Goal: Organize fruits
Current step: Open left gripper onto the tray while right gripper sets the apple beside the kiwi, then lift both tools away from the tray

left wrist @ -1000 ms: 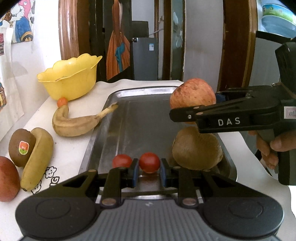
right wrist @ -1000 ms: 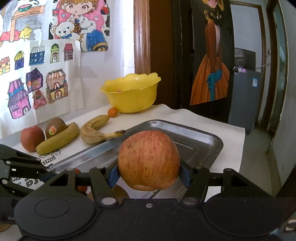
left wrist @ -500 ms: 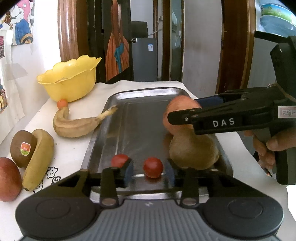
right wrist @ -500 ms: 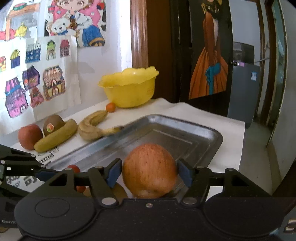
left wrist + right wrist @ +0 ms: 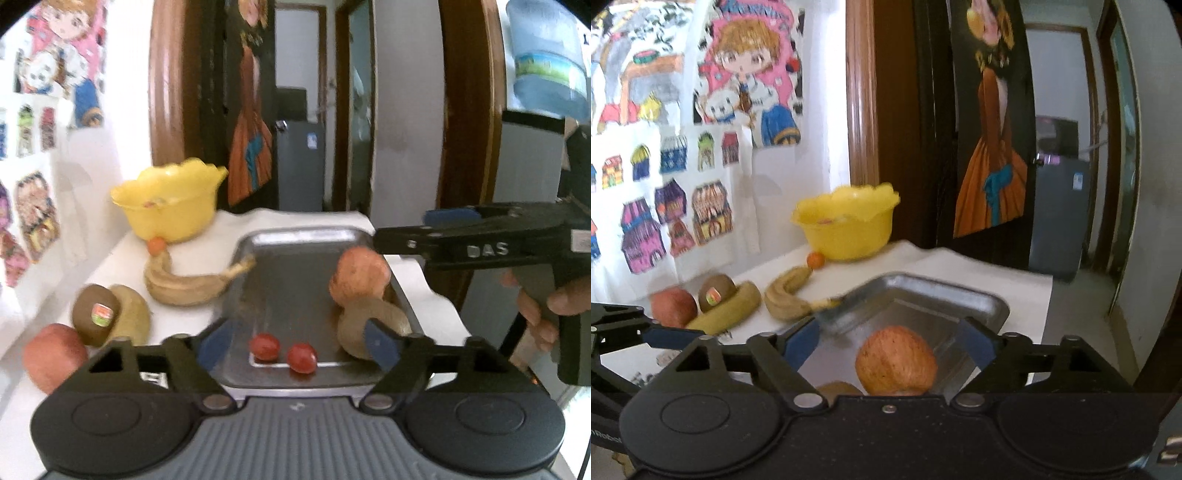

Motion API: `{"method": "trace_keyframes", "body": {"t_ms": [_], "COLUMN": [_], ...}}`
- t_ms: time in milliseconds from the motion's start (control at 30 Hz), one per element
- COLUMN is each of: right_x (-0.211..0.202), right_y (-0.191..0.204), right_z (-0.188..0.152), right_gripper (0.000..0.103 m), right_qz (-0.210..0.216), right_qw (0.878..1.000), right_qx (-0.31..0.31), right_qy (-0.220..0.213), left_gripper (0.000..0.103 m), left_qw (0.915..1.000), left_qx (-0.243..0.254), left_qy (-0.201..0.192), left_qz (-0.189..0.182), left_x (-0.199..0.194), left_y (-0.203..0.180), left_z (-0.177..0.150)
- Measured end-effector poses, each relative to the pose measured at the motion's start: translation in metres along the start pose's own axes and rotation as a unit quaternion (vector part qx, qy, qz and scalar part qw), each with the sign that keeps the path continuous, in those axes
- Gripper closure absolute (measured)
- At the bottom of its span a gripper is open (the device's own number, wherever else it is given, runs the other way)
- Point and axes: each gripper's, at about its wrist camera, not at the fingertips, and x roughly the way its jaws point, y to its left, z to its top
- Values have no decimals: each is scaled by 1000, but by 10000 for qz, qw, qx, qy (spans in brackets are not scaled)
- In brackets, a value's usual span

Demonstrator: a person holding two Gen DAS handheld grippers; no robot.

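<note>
Right wrist, round mottled apple (image 5: 896, 361), dented metal tray (image 5: 975, 301)

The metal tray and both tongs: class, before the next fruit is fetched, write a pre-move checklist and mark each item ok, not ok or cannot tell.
1. Left tongs empty: ok. The jaws have just been opening and stand wide, clear of the two cherry tomatoes.
2. Right tongs let go of the apple: ok. Jaws just opened; the pads stand clear of it.
3. Apple resting in the metal tray: ok, beside the brown fruit.
4. Apple settled, not rolling: cannot tell, the picture is blurred.
5. Fruit waiting outside the tray: ok. Bananas, kiwi and a second apple lie on the table.
6. Yellow bowl contents: cannot tell.
</note>
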Motion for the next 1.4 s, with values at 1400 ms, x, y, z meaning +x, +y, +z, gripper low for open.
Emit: {"method": "trace_keyframes", "body": {"t_ms": [1400], "right_x": [-134], "right_y": [142], "right_z": [-59], "right_gripper": [1], "right_qz": [-786], "right_qw": [9956], "right_qx": [161], "right_qy": [476], "left_gripper": [0], "left_qw": [9867], "left_qx": [-562], "left_qy": [-456], "left_qz": [1454], "left_x": [-156], "left_y": [92], "left_z": [-61]}}
